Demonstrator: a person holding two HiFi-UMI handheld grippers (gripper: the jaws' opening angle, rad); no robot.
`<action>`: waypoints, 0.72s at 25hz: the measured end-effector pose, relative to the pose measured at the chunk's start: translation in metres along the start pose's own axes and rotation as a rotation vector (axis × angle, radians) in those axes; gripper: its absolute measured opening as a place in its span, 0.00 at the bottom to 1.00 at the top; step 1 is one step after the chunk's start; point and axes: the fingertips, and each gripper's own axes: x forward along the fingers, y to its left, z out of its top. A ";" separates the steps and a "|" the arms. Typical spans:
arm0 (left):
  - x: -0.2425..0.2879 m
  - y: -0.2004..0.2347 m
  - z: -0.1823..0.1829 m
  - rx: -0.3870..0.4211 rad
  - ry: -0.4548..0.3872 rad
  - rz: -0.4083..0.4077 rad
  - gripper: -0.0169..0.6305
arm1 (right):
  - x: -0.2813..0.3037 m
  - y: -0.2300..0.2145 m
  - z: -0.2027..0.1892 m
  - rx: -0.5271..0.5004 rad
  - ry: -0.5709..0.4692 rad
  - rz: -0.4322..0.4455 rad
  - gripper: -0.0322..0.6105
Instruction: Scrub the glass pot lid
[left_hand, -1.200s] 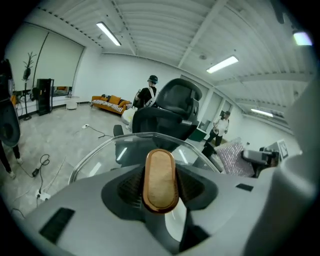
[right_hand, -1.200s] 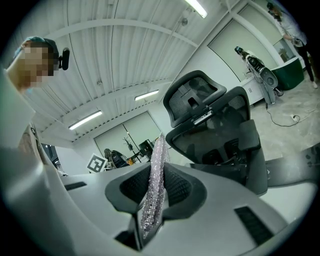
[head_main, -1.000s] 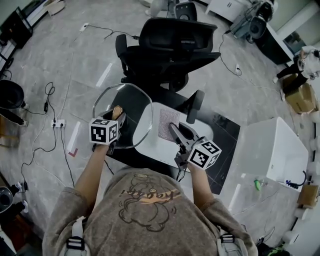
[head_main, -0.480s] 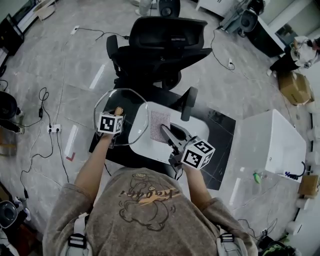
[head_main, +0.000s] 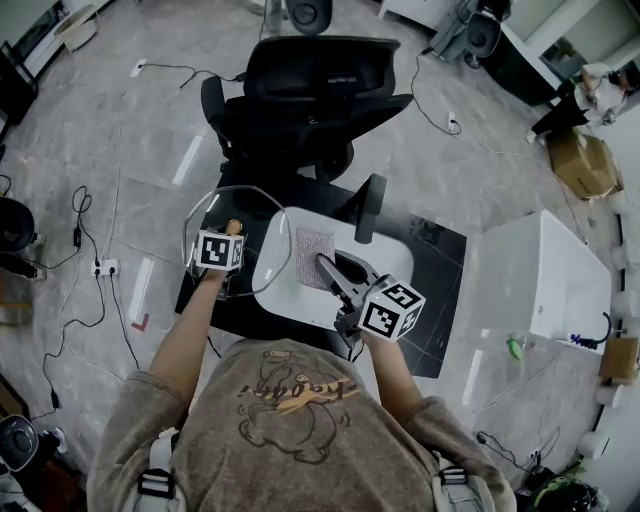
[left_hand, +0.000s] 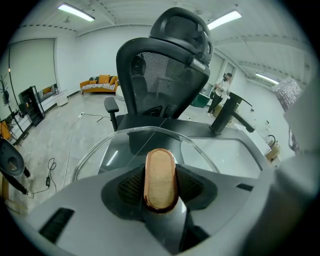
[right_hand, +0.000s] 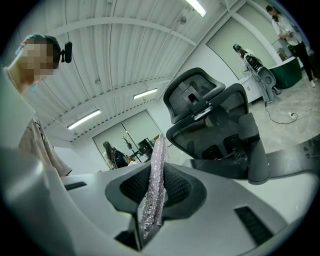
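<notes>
The glass pot lid (head_main: 262, 215) is a clear round lid with a wooden knob (head_main: 234, 227). It is held off the white tabletop (head_main: 390, 255), tilted, over the table's left edge. My left gripper (head_main: 231, 233) is shut on the knob (left_hand: 160, 179), and the lid's pane (left_hand: 125, 145) spreads out beyond the jaws. My right gripper (head_main: 326, 263) is shut on a glittery grey scrub pad (head_main: 313, 245), seen edge-on as a sparkly strip (right_hand: 154, 185) between the jaws. The pad hangs just right of the lid's rim; I cannot tell whether they touch.
A black office chair (head_main: 305, 90) stands just behind the small white table, its armrest (head_main: 368, 208) by the far edge. A black mat (head_main: 445, 270) lies beneath. A white box (head_main: 545, 285) stands at the right. Cables (head_main: 95, 250) run over the floor at the left.
The head view has drifted, so everything sits a little higher in it. Both grippers keep their holds, and the pad now stands slightly nearer the lid's rim.
</notes>
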 end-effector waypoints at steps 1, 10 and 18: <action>0.001 0.000 0.000 -0.002 -0.002 0.000 0.31 | 0.000 -0.001 -0.001 0.002 0.001 -0.001 0.19; -0.004 0.001 0.002 0.062 0.009 0.071 0.31 | 0.004 -0.003 -0.003 -0.004 0.014 0.000 0.19; -0.087 -0.018 0.052 0.016 -0.272 0.034 0.05 | 0.011 0.000 -0.003 -0.026 0.020 -0.002 0.19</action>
